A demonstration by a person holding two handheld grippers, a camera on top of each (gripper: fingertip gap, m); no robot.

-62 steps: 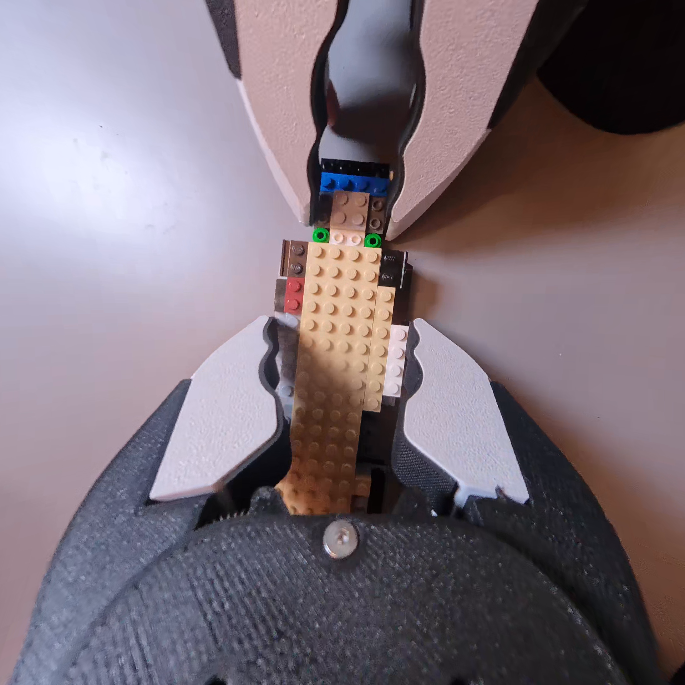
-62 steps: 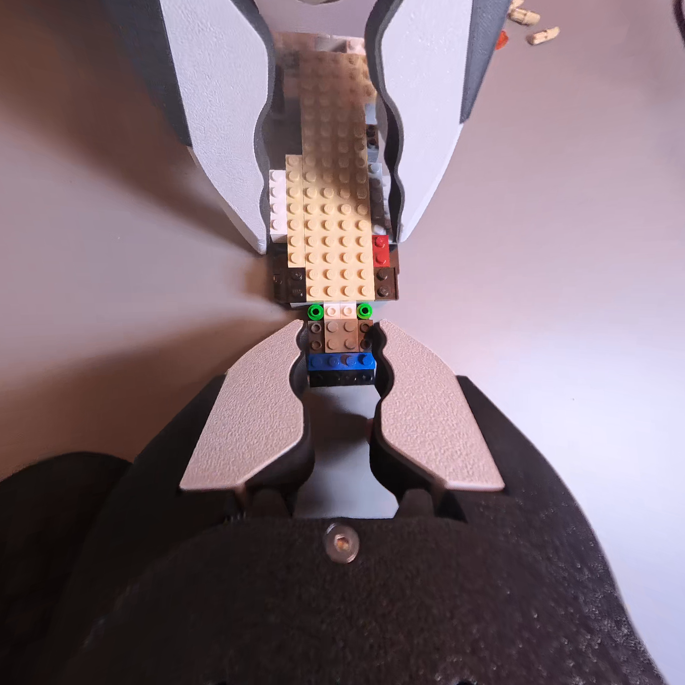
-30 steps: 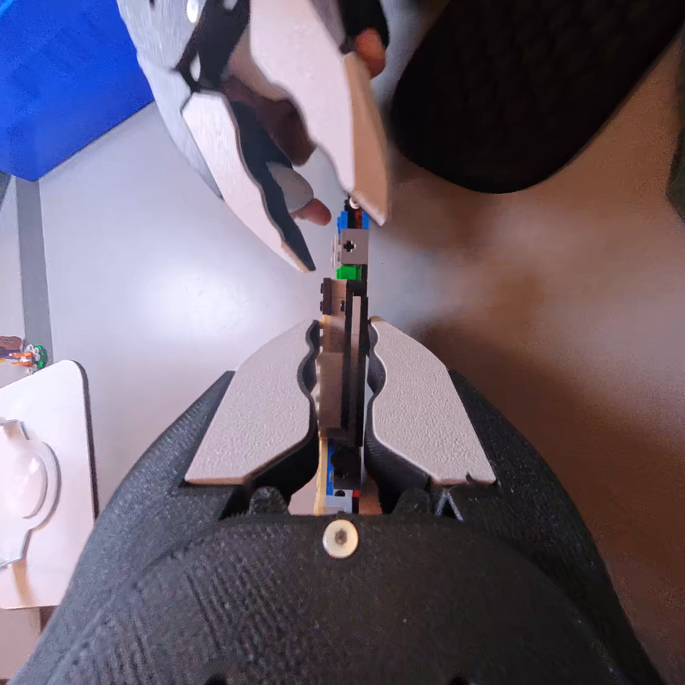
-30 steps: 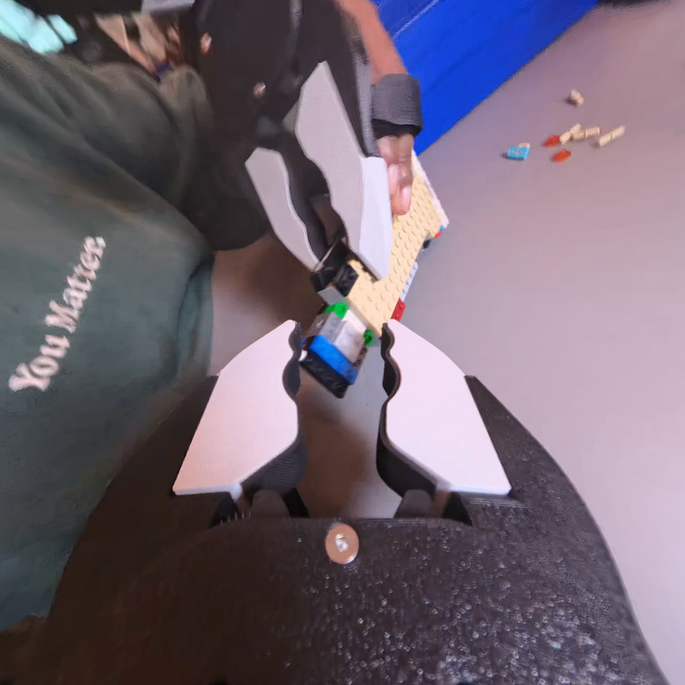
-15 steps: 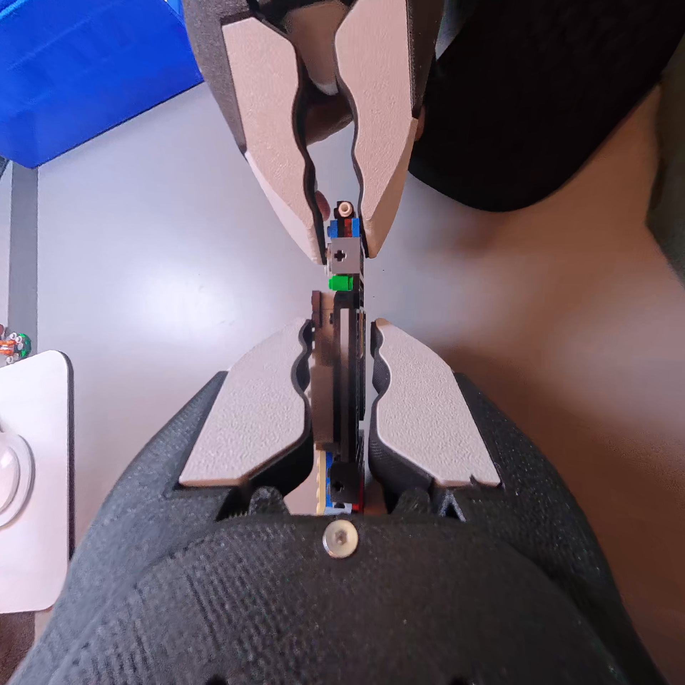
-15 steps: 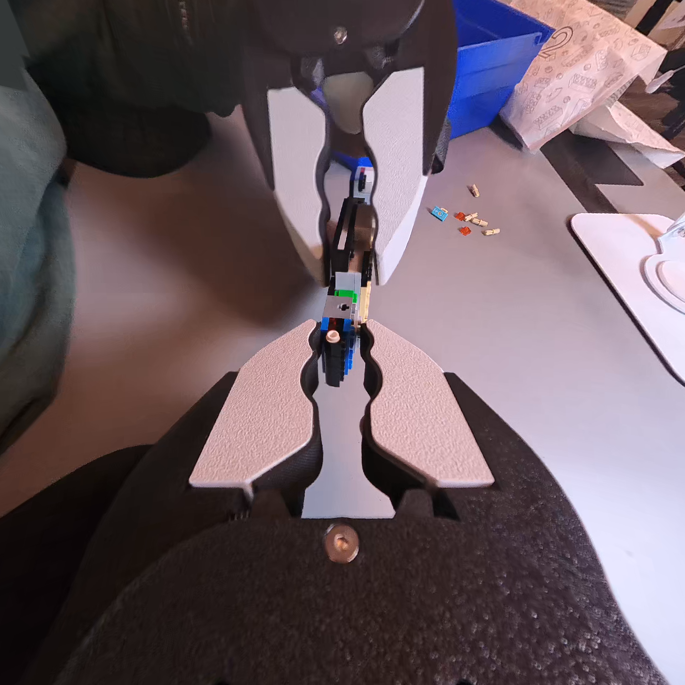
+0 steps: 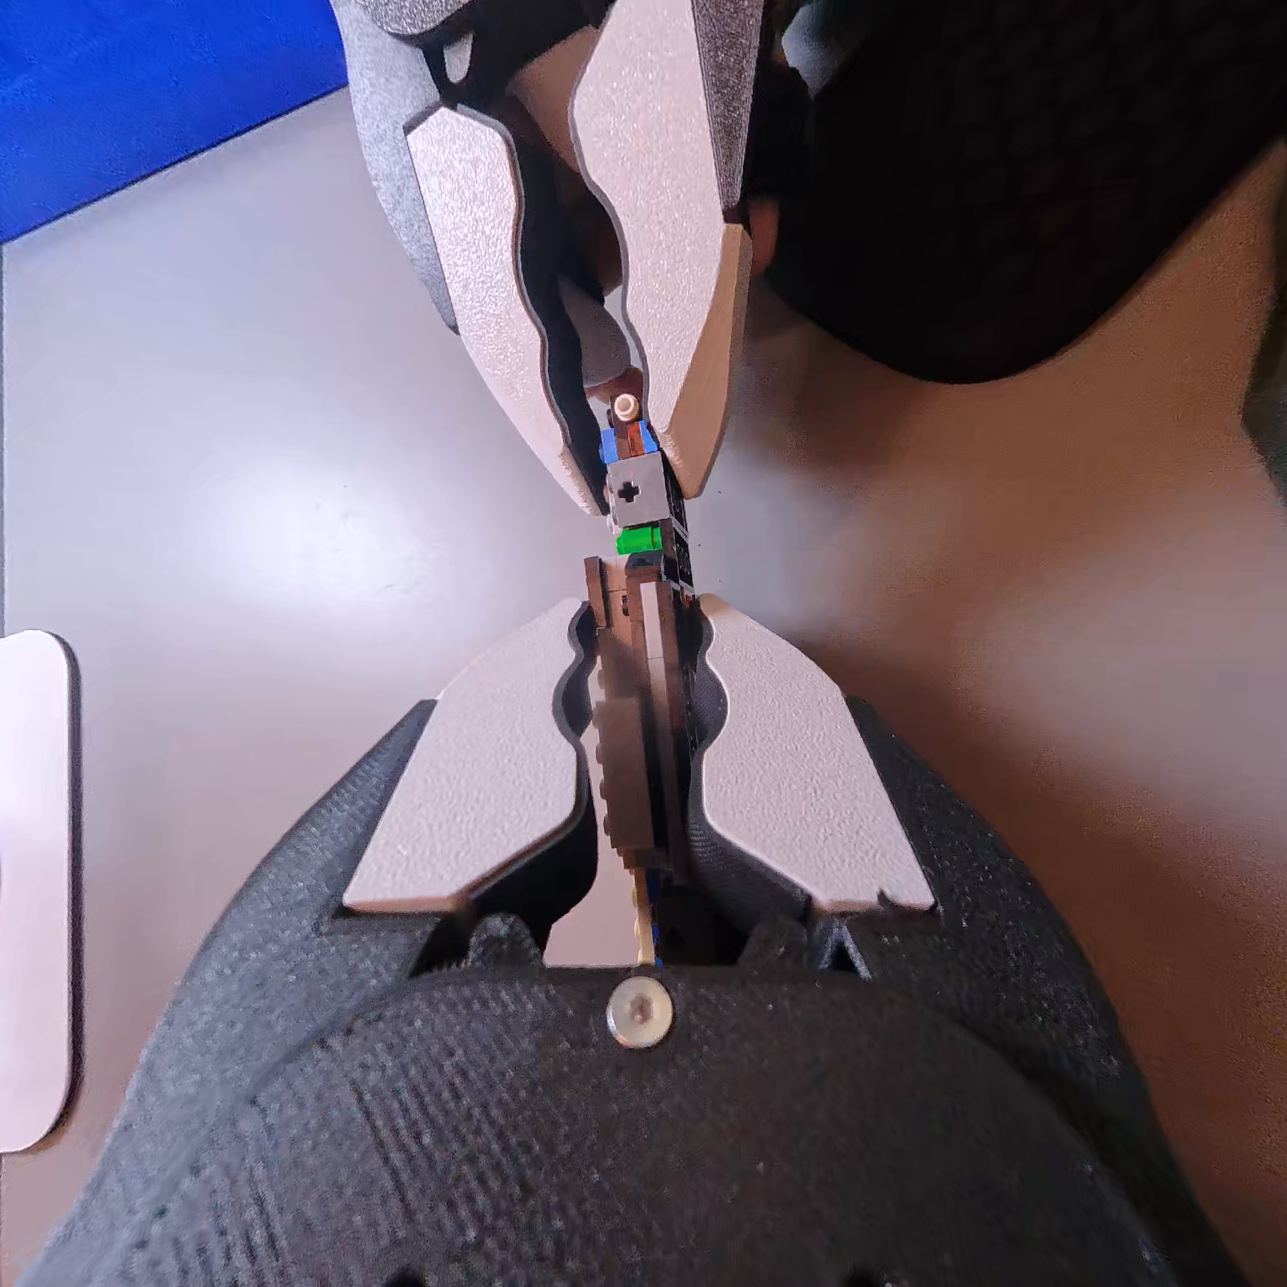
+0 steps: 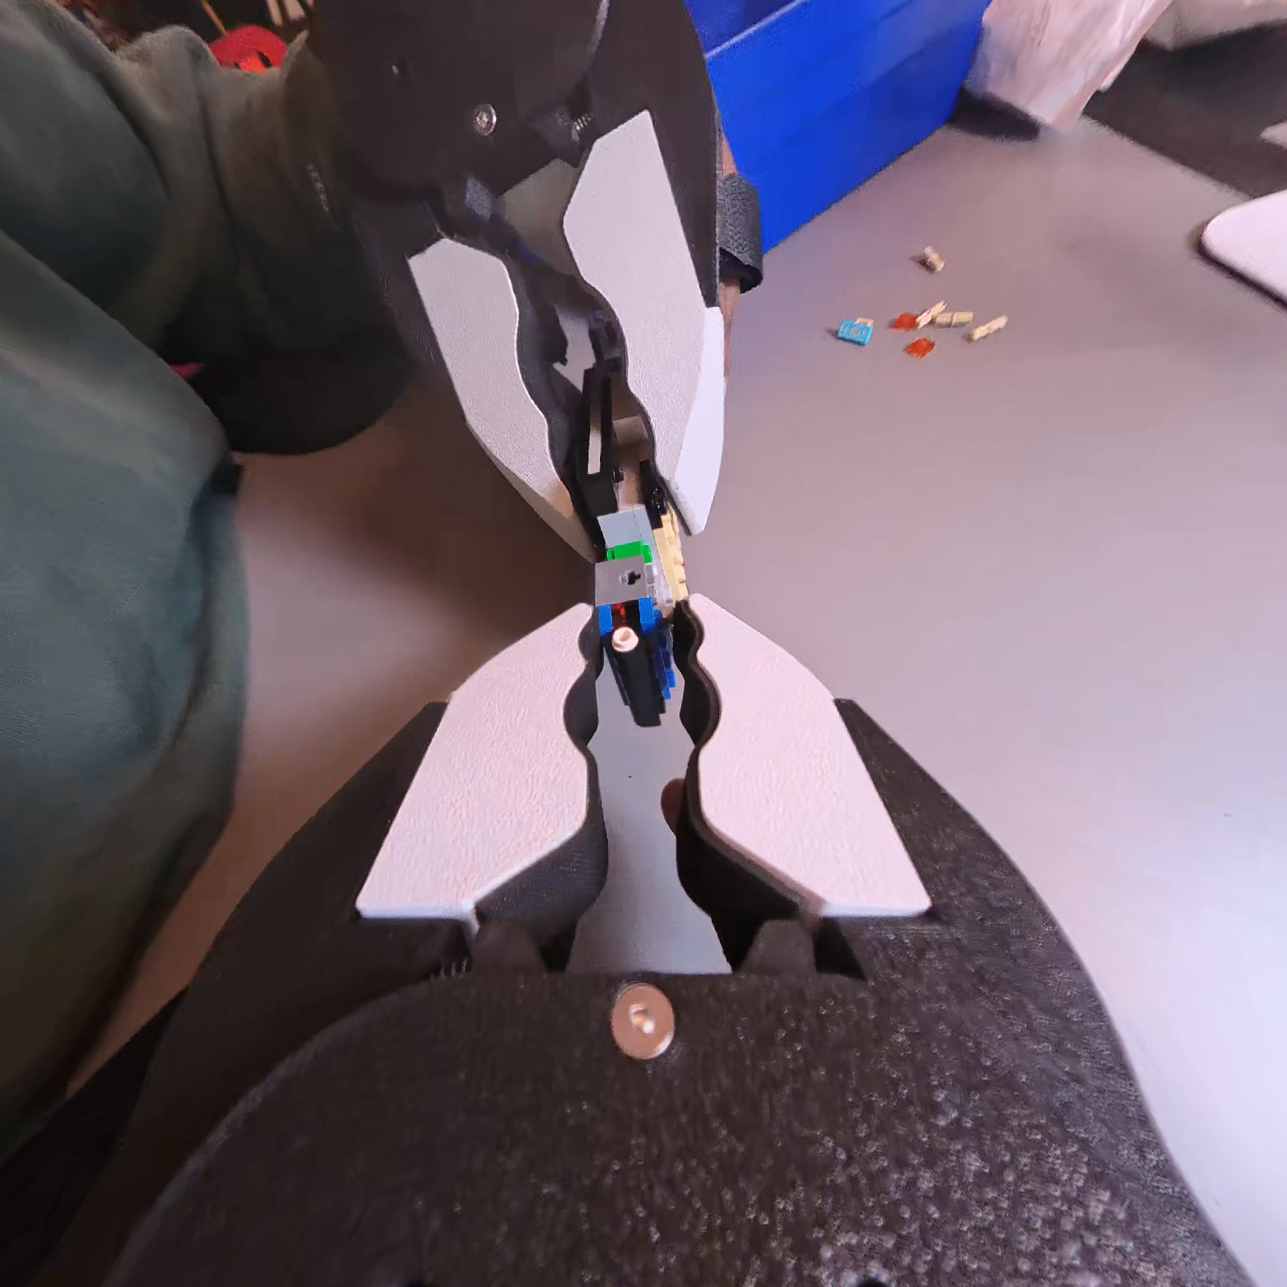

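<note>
The toy brick model (image 7: 637, 696) is hanging edge-on above the grey table (image 7: 244, 487), with the left gripper (image 7: 644, 613) clamping its long flat body and the right gripper (image 8: 644, 613) closing on the blue and black end (image 8: 644, 661); it is looking light and stiff, but likely to snap apart at the joints, so the broad flat faces are seeming the safest hold. Its tan studded face (image 8: 672, 557) is mostly hiding, and I cannot tell whether the right pads are pressing firmly
</note>
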